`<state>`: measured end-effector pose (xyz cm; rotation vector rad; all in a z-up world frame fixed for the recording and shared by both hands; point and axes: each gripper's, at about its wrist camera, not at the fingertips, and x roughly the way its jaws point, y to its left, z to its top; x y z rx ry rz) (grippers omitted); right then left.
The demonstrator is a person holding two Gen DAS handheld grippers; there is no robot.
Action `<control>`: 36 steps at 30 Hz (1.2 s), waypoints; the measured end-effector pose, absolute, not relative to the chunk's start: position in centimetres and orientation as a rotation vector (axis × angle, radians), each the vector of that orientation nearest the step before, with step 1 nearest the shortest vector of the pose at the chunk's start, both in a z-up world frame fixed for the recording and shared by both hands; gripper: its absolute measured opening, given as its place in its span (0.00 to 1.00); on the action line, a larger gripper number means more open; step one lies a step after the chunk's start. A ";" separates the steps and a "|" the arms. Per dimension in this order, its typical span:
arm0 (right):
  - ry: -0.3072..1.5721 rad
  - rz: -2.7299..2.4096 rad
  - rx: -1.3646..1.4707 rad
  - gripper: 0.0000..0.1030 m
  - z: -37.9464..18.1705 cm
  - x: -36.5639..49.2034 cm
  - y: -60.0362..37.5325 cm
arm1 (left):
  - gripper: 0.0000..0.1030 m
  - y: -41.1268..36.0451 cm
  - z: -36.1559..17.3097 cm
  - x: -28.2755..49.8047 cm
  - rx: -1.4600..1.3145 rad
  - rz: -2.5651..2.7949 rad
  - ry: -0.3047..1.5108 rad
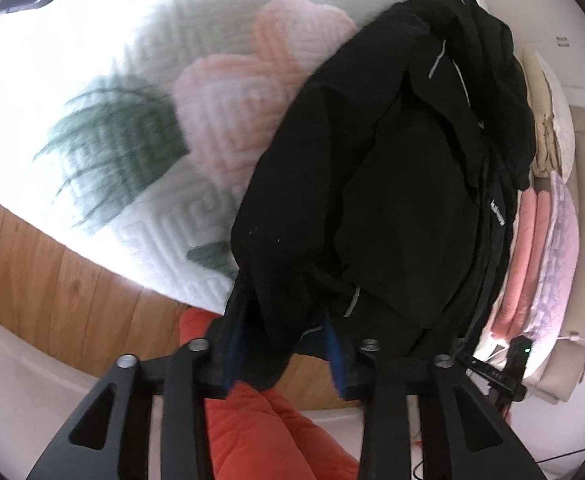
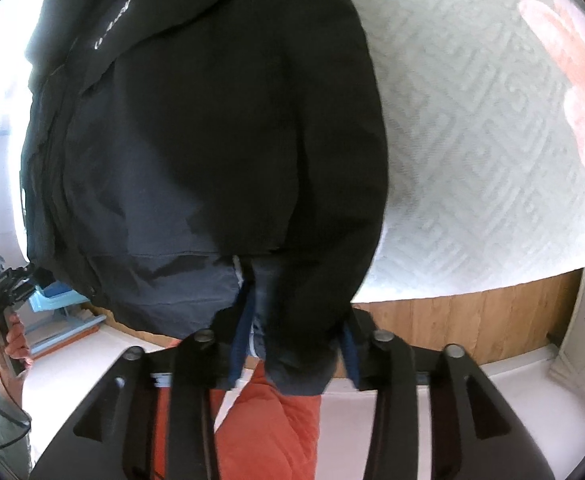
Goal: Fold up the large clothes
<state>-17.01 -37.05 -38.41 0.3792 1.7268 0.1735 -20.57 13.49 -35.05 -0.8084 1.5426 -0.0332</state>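
A large black jacket (image 1: 392, 184) with thin grey reflective strips hangs bunched over a white quilted bed (image 1: 104, 48). My left gripper (image 1: 284, 344) is shut on a fold of its edge between the blue pads. In the right wrist view the same black jacket (image 2: 212, 128) fills the middle, with a small white logo near the top left. My right gripper (image 2: 292, 340) is shut on another part of its lower edge. The left gripper (image 2: 8, 280) also shows at the left of the right wrist view, held in a hand.
The bed cover has pink flower (image 1: 252, 92) and green leaf (image 1: 120, 136) prints. A wooden bed side (image 1: 40, 264) runs below it. Folded pink and cream bedding (image 1: 544, 240) is stacked at the right. An orange quilted garment (image 1: 268, 432) lies below the grippers.
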 end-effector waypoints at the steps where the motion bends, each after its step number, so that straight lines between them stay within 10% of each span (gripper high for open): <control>1: 1.724 0.180 0.390 0.49 -38.4 -16.9 -37.1 | 0.42 13.7 -34.9 -20.7 -0.818 -0.037 1.534; 7: 1.718 0.181 0.411 0.49 -39.1 -16.9 -37.6 | 0.57 14.2 -35.6 -20.4 -0.872 -0.054 1.506; 9: 1.717 0.176 0.399 0.44 -39.0 -16.9 -38.1 | 0.24 13.7 -35.8 -20.2 -0.813 -0.042 1.528; 12: 1.699 0.170 0.331 0.21 -38.1 -17.1 -38.0 | 0.10 12.9 -34.5 -20.3 -0.760 -0.064 1.512; 28: 1.380 0.330 0.565 0.13 -20.4 -6.6 -41.9 | 0.08 13.5 -14.8 -6.7 -0.861 -0.341 0.997; 36: 1.209 0.259 0.584 0.13 -16.9 8.8 -42.6 | 0.11 16.5 -17.1 10.2 -0.911 -0.374 0.943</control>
